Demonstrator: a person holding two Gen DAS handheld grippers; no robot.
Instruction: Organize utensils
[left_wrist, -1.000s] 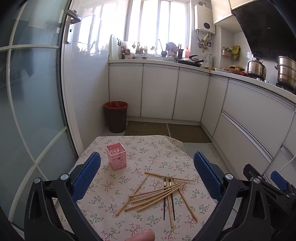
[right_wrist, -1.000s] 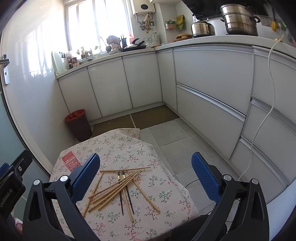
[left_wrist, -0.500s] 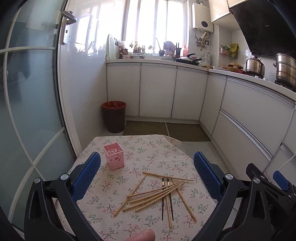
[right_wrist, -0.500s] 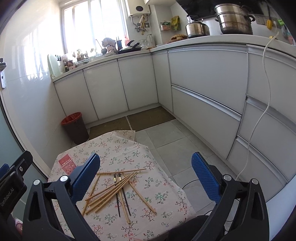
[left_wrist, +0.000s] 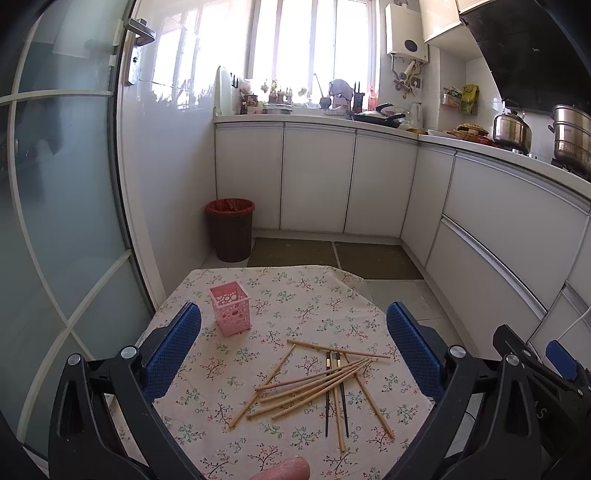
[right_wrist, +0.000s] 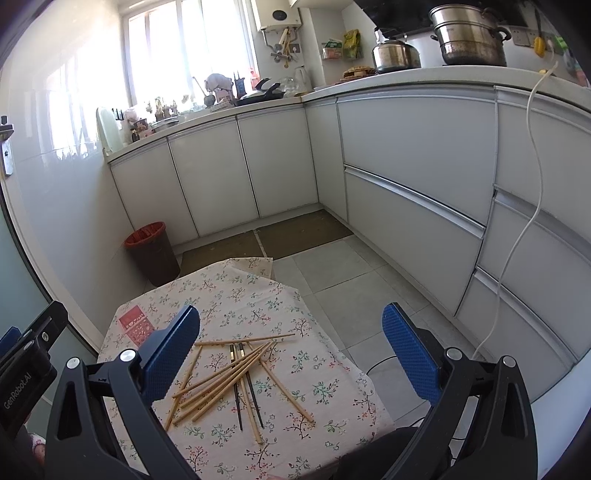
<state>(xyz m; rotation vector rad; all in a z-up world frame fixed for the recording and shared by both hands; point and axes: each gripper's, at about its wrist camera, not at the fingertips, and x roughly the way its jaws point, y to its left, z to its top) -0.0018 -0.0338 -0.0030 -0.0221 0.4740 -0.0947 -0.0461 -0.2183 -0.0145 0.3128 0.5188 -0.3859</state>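
The left tool is held wide open above the tabletop, with nothing gripped between its blue pads. The right tool is likewise spread to full width and is seen to be empty; its right pad hangs over the tiled floor beyond the tabletop's edge.

A floral cloth is spread over the tabletop. A loose pile of chopsticks is scattered on it, at about 5 o'clock from the cloth's middle in the left wrist view. Most are pale wood and are fanned out and crossed over one another; two dark ones are laid nearly parallel through the heap. In the right wrist view the same pile is found between the pads, nearer the left one.

A pink perforated holder is stood upright at roughly 10 o'clock from the pile, well apart from it, just beside the left tool's left pad in the picture. No chopstick is seen inside it. In the right wrist view the holder is partly hidden behind the left pad.

A fingertip is glimpsed at the bottom edge of the left wrist view. A dark bin with a red liner is set on the floor at 12 o'clock beyond the tabletop, against white cabinets.
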